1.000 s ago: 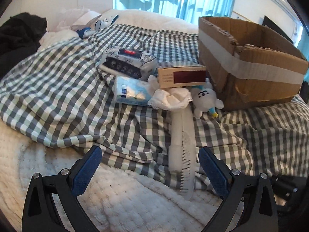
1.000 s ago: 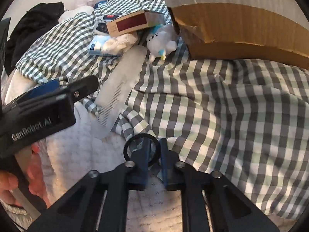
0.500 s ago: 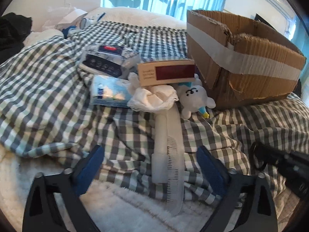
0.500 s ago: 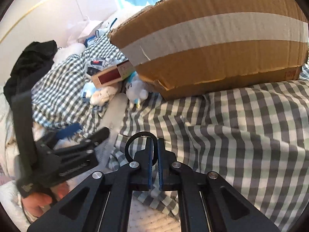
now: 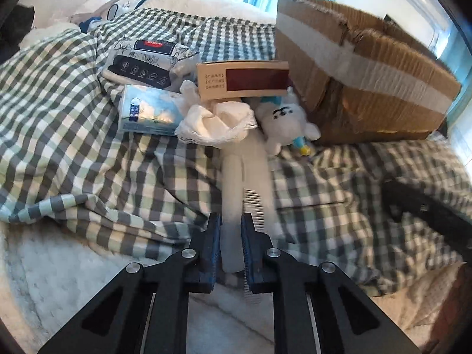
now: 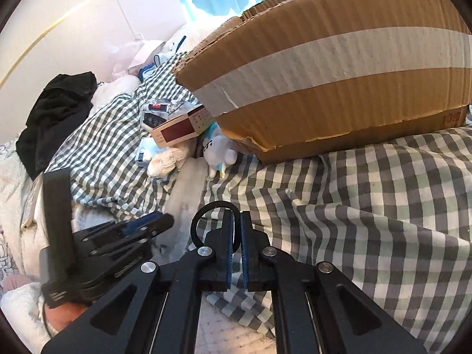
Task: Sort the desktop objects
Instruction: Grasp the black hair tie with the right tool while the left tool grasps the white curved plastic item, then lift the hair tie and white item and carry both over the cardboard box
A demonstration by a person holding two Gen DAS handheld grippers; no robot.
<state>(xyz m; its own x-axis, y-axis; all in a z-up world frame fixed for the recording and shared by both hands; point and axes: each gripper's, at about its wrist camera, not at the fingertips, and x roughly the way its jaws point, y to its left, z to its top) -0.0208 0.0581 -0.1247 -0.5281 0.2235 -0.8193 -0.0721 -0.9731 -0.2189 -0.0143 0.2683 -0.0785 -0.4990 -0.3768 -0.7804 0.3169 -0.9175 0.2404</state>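
A long white comb (image 5: 236,177) lies on the checked blanket (image 5: 73,118), its far end under a white lace cloth (image 5: 218,121). My left gripper (image 5: 231,221) is closing on the comb's near handle, and the blue pads press its sides. In the right wrist view the comb (image 6: 188,188) runs towards the left gripper (image 6: 159,221). My right gripper (image 6: 236,218) is shut on a thin black ring (image 6: 203,215), held above the blanket. A taped cardboard box (image 5: 368,67) stands open at the back right.
Beside the box lie a white plush toy (image 5: 286,121), a tan carton with a dark red label (image 5: 244,79), a blue tissue pack (image 5: 147,112) and a printed wipes pack (image 5: 144,59). Dark clothing (image 6: 56,112) is piled far left. A hand (image 6: 67,315) grips the left tool.
The left jaws came down around the comb's handle and shut on it. The right gripper rose with the black ring and now faces the cardboard box.
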